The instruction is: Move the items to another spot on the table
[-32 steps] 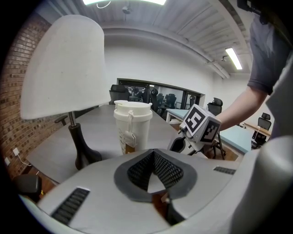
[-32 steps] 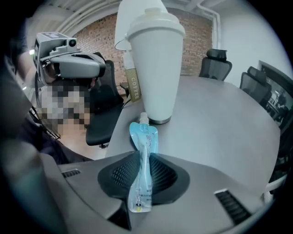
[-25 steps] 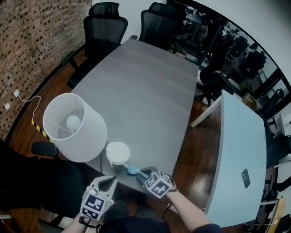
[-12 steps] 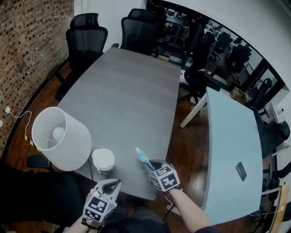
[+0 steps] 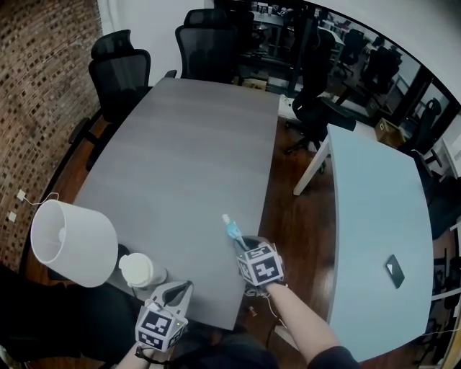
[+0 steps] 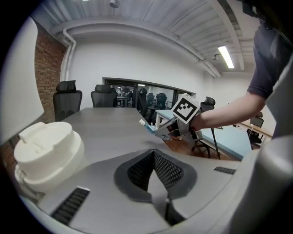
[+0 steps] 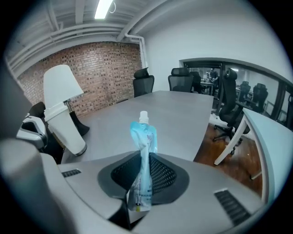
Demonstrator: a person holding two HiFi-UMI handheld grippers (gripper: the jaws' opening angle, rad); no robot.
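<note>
Through the middle, bench [image 5: 180, 144]: long, grey, chairs [image 5: 119, 68] at far end.
lamp [image 5: 72, 241]: white shade, near left corner.
left tool [image 6: 153, 157]: jaws together, nothing in them, near edge.
right tool [image 7: 143, 160]: clamped on pouch [image 5: 231, 229].
cup [image 5: 138, 269]: white, lidded, just right of lamp.
pouch: blue, spout pointing far, over near right edge.

Soft, even light falls from ceiling tubes [image 7: 104, 8] above the table [image 5: 180, 144]. Shadows are faint, and fisheye bending and dark corners frame each view.
</note>
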